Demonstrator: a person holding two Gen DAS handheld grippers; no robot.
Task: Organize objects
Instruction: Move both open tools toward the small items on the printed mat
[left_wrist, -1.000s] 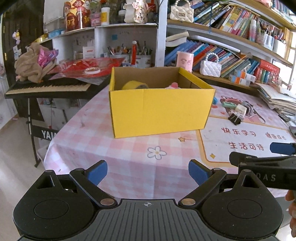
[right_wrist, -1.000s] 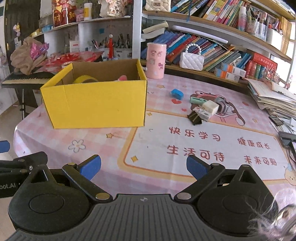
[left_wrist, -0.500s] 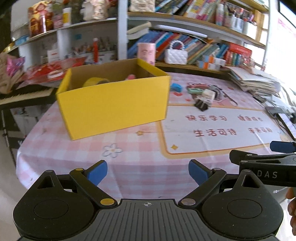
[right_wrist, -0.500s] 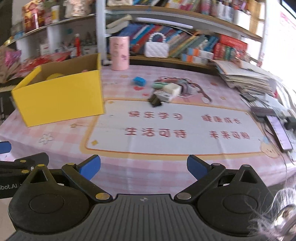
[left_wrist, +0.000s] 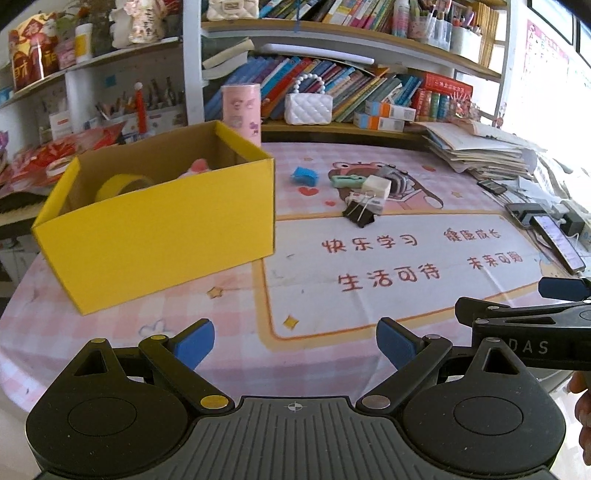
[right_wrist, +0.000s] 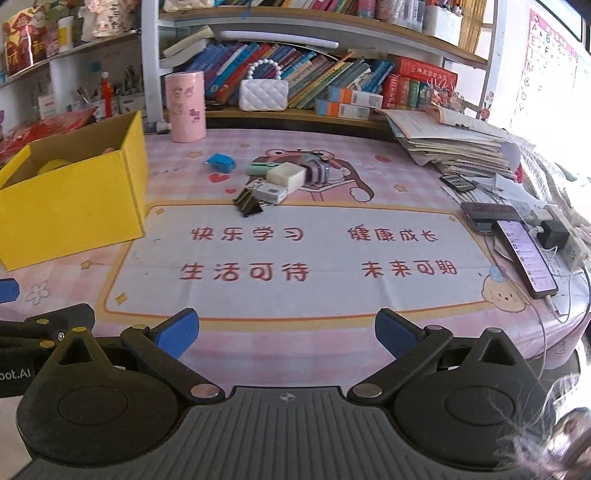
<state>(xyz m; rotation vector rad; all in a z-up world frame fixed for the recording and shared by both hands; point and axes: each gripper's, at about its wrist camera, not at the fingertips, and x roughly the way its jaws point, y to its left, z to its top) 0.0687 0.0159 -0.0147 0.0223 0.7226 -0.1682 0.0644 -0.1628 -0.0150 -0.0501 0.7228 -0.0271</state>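
Left gripper (left_wrist: 294, 338): we hold it spread wide and empty, low over the near edge of the table (left_wrist: 229, 362).
Yellow box (left_wrist: 159, 229): we see it standing open on the left of the table, with a yellow tape roll (left_wrist: 122, 184) and a pink item (left_wrist: 197, 167) inside.
Blue item (right_wrist: 220, 162): it lies just right of the box, apart from it.
Small pile: a binder clip (right_wrist: 248, 204), white eraser (right_wrist: 286, 174) and green item (right_wrist: 260, 168) cluster at mid-table, well beyond our fingers.
Right gripper (right_wrist: 287, 328): we hold it spread too, gripping nothing.
Phones (right_wrist: 524, 254): they lie at the table's right edge beside stacked papers (right_wrist: 454, 144).
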